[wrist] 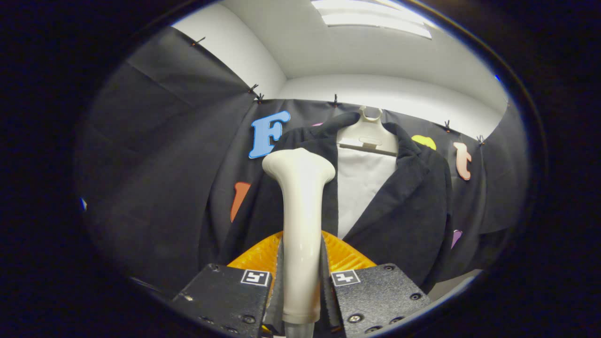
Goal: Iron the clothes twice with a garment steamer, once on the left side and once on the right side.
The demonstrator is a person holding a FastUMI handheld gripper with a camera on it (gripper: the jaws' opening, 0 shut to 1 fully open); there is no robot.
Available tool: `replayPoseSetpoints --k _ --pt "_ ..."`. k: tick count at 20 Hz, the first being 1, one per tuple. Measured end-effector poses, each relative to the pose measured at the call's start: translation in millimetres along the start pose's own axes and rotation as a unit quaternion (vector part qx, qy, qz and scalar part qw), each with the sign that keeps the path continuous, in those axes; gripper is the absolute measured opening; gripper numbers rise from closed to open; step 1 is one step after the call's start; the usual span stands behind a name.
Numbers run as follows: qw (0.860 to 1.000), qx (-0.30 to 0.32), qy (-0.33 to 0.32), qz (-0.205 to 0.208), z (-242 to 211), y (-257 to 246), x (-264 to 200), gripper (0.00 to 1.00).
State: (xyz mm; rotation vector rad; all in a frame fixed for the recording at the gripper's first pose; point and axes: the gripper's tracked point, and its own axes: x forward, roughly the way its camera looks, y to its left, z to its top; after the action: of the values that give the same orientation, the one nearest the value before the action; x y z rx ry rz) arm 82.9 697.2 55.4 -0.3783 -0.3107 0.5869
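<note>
My gripper point(301, 281) is shut on the handle of a cream garment steamer point(300, 206), which stands upright between the fingers. Its wide head reaches up in front of the left lapel of a black jacket point(413, 202). The jacket hangs on a pale hanger point(368, 134) against the booth wall, open at the front over a white inner panel point(361, 188). The steamer head is level with the jacket's left chest, close to the cloth; I cannot tell whether it touches.
Black cloth walls point(164, 155) close in the booth on the left, behind and to the right. A white ceiling with a light panel point(375, 19) is overhead. A pale floor strip point(450, 284) shows beneath the jacket's right hem.
</note>
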Motion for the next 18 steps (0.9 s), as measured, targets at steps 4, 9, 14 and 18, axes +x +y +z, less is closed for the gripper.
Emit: replayPoseSetpoints --k 4,9,14,18 --pt "1.0 0.004 0.026 -0.004 -28 2 -17 0.34" --pt "0.998 0.005 0.06 -0.004 -57 0 -34 0.34" --pt "0.996 0.001 0.084 -0.004 -80 -4 -54 0.34" --pt "0.994 0.001 0.11 -0.001 -102 -3 -69 0.34"
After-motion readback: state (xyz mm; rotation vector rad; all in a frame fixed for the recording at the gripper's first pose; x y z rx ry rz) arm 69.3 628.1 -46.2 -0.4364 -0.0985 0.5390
